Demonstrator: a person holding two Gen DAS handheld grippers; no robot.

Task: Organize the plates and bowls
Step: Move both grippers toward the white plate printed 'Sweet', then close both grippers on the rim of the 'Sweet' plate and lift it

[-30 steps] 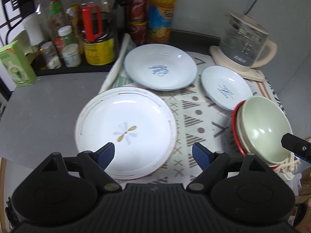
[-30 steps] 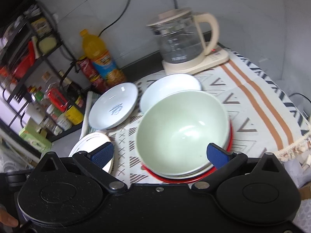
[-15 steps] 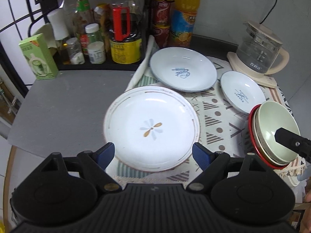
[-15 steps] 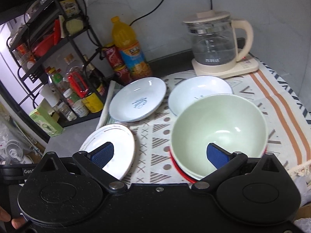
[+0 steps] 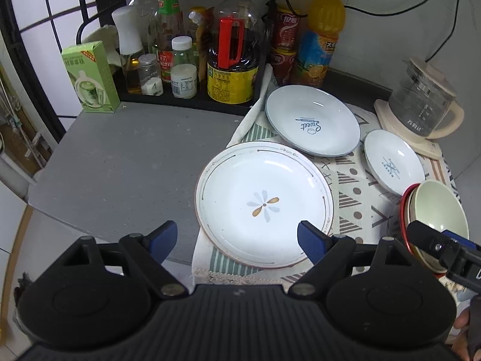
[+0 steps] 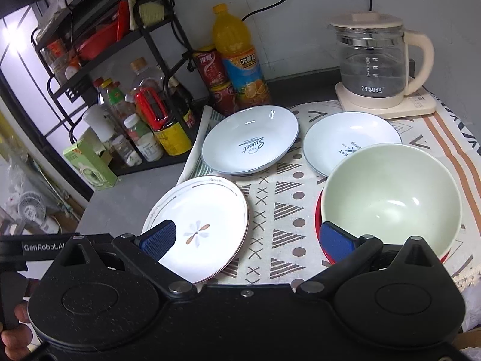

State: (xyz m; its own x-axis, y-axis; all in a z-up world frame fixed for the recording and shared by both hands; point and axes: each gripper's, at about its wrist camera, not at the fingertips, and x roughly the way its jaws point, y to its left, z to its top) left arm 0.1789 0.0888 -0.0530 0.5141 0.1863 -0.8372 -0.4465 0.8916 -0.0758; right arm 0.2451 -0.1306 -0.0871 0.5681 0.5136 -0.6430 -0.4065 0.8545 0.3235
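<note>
A large white plate with a flower mark (image 5: pixel 264 201) lies on the patterned cloth; it also shows in the right wrist view (image 6: pixel 200 225). Behind it lie a pale blue "Sweet" plate (image 5: pixel 312 120) (image 6: pixel 249 140) and a smaller white plate (image 5: pixel 393 161) (image 6: pixel 348 141). A stack of bowls, pale green bowl on top (image 5: pixel 439 210) (image 6: pixel 390 198), stands at the right. My left gripper (image 5: pixel 237 237) is open and empty, above the near edge of the flower plate. My right gripper (image 6: pixel 246 239) is open and empty, above the cloth between flower plate and bowls.
A rack of bottles and jars (image 5: pixel 192 57) stands at the back left with a green carton (image 5: pixel 90 78). An orange juice bottle (image 5: pixel 318 36) and red cans (image 5: pixel 285 42) stand behind the plates. A glass kettle (image 5: pixel 424 105) stands at the back right. Bare grey countertop (image 5: pixel 126 156) lies left.
Both grippers have pulled back and up from the dishes, so more of the counter and rack shows. The dishes have not moved. Both stay open.
</note>
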